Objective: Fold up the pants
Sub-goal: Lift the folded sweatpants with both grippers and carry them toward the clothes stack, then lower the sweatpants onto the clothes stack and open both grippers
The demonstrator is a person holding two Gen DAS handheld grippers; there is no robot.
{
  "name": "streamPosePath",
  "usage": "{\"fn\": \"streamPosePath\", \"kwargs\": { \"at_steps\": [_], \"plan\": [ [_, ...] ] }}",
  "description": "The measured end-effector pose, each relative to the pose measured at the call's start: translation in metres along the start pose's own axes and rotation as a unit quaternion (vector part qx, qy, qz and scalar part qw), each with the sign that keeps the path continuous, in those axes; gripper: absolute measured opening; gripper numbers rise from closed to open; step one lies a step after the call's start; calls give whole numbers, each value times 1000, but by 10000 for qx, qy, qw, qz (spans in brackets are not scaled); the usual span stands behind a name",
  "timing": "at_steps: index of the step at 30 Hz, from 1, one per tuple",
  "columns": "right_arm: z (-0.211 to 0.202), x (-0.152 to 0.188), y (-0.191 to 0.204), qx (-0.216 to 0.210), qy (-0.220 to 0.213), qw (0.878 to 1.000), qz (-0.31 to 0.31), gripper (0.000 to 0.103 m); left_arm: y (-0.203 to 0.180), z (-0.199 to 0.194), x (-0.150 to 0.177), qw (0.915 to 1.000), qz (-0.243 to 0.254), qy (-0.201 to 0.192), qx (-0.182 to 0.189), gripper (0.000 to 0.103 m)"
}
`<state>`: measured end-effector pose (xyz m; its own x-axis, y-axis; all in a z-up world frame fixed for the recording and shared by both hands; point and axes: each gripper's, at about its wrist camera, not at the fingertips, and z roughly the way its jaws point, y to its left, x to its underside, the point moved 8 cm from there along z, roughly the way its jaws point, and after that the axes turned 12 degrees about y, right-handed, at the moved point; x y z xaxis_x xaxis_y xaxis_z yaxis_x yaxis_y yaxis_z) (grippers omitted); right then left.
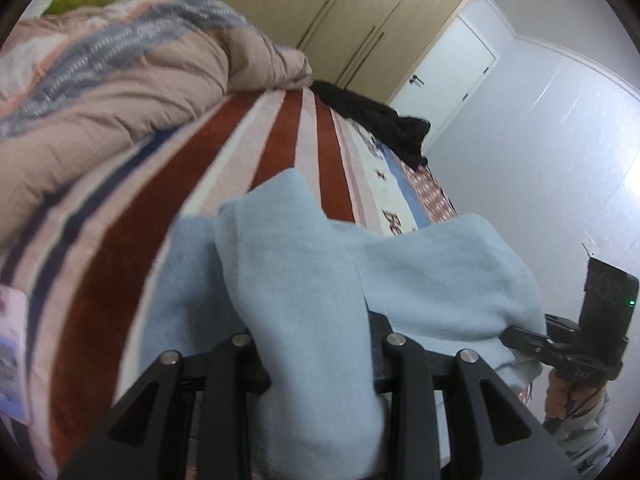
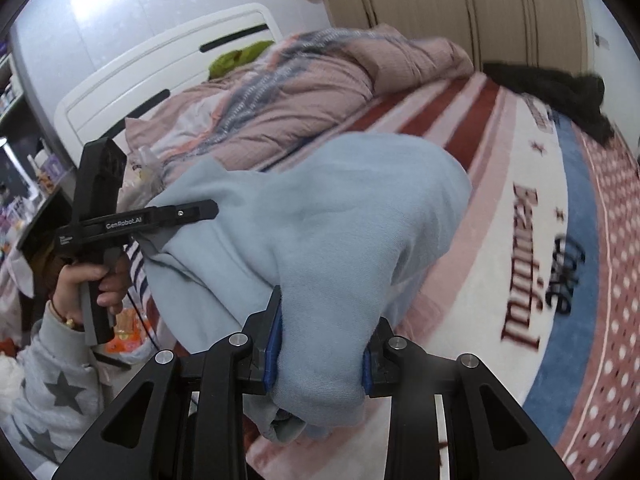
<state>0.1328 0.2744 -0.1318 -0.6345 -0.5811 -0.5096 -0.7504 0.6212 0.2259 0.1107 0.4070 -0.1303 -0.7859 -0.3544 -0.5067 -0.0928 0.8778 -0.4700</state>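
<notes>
Left wrist view: my left gripper [image 1: 316, 344] is clamped on a fold of the soft light-blue knit pants [image 1: 432, 280], which drape from 6 toward 3 o'clock over the striped red, white and pink bedspread [image 1: 256, 148]. My right gripper [image 1: 520, 338] sits at 4 o'clock.

Right wrist view: my right gripper [image 2: 320, 344] pinches the bunched pants [image 2: 340, 220] between its blue pads [image 2: 272, 354]; my left hand [image 2: 96, 280] is at 9 o'clock. A crumpled pink quilt [image 2: 320, 92] lies at 12 o'clock.
</notes>
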Motion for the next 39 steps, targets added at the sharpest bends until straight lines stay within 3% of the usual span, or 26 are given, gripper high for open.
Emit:
{"fn": "streamPosePath", "kwargs": {
  "at_steps": [3,7,12,17,20,23,26,29,33,36,39],
  "plan": [
    [-5,-16,17,1,-82,9997,-216,24,8,-8,-6,9999,-64,-56,-137,26],
    [14,-20,25,216,147,9989,-397,24,22,11,4,9993,-73,206,-294,26],
    [26,-3,5,190,346,9988,-281,24,23,35,21,9993,-109,368,-50,29],
    [28,20,-7,137,453,9986,-216,24,10,35,23,9988,175,412,-188,33],
    [28,16,-7,38,404,9991,-108,30,23,31,20,9987,-90,388,-322,47],
    [26,10,-8,134,353,9993,-16,47,28,21,18,9985,-178,293,-437,53],
    [13,5,-4,170,204,9996,-74,47,25,1,12,9969,-36,98,-785,60],
    [-16,-6,-2,354,-240,9990,-144,51,13,-22,2,9956,140,-179,-906,61],
    [-42,-20,12,491,-762,9945,-515,51,-21,-32,-4,9963,515,-360,-590,61],
    [-39,-21,27,228,-765,9942,-719,51,-30,-18,1,9968,667,-152,-412,61],
    [-21,-16,34,263,-515,9947,-849,51,-19,-1,8,9953,681,61,-690,61]
  ]
}}
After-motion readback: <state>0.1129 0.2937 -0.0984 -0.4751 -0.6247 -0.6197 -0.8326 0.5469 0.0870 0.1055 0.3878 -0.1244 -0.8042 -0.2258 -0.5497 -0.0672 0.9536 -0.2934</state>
